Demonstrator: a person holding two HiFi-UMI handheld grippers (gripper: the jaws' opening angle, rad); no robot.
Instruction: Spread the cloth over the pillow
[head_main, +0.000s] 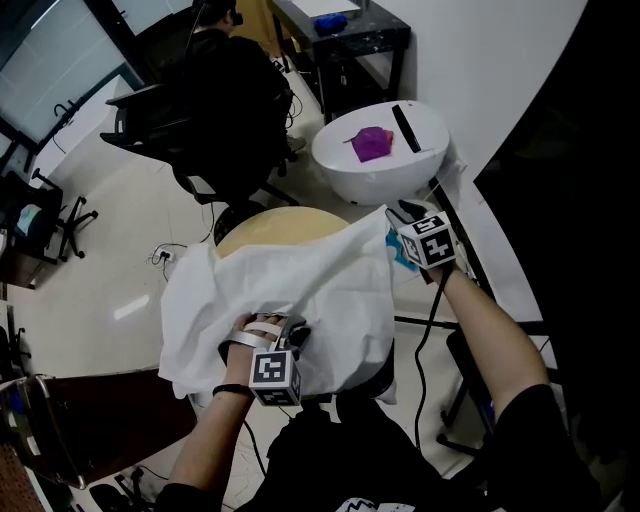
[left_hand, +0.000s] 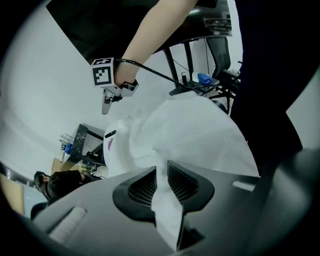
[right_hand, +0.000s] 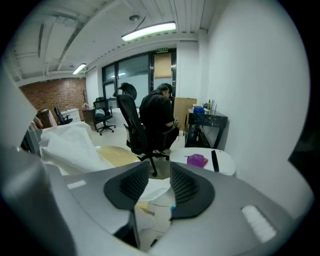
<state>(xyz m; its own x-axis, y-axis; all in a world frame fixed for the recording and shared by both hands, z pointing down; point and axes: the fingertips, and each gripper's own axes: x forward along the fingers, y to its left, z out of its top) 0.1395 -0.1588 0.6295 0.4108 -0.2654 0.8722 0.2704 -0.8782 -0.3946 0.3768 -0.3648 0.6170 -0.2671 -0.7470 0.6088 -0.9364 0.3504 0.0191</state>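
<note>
A white cloth (head_main: 300, 290) lies bunched over a rounded bulk at the middle of the head view, and the pillow under it is almost wholly hidden. A tan round surface (head_main: 280, 225) shows past the cloth's far edge. My left gripper (head_main: 285, 332) is at the near side, shut on a fold of the cloth (left_hand: 200, 135) that runs between its jaws (left_hand: 161, 175). My right gripper (head_main: 405, 215) hovers at the cloth's far right corner. Its jaws stand apart (right_hand: 160, 175); cloth (right_hand: 70, 145) lies below them with nothing pinched.
A white round table (head_main: 350, 175) stands beyond, with a purple object (head_main: 372, 143) and a black bar (head_main: 405, 127) on it. A person in black sits in an office chair (head_main: 235, 90) at the back. A white wall runs along the right.
</note>
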